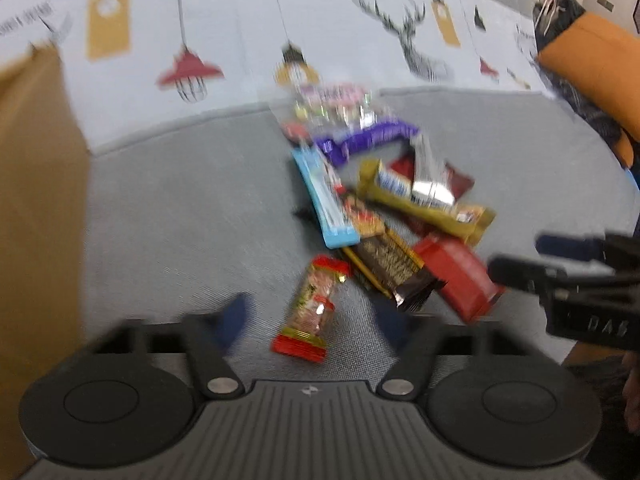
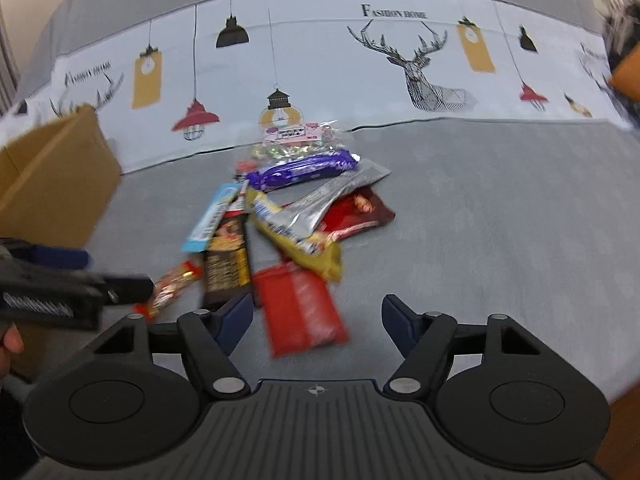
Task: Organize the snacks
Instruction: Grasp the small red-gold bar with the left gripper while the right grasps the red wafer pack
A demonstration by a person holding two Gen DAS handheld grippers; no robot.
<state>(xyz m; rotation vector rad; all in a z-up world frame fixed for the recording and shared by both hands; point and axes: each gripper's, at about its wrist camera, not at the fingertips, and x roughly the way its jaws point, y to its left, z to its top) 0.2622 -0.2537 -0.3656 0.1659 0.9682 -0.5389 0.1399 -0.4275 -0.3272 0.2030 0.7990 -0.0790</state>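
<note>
Both grippers poised over a heap of wrapped snacks, nothing taken up.

The snack pile (image 2: pixel 296 216) lies mid-frame on the grey sofa seat (image 2: pixel 500 220), a cardboard box (image 2: pixel 52 176) at the left edge. The left gripper (image 1: pixel 316 320) stands parted around the small red-ended candy bar (image 1: pixel 314 308), pads not touching; the right gripper (image 2: pixel 316 320) is parted, bracketing the flat red packet (image 2: pixel 304 308). These wrappers look light, thin, crinkly and slick: pinch each across its narrow middle, gently, since the contents may crush.
</note>
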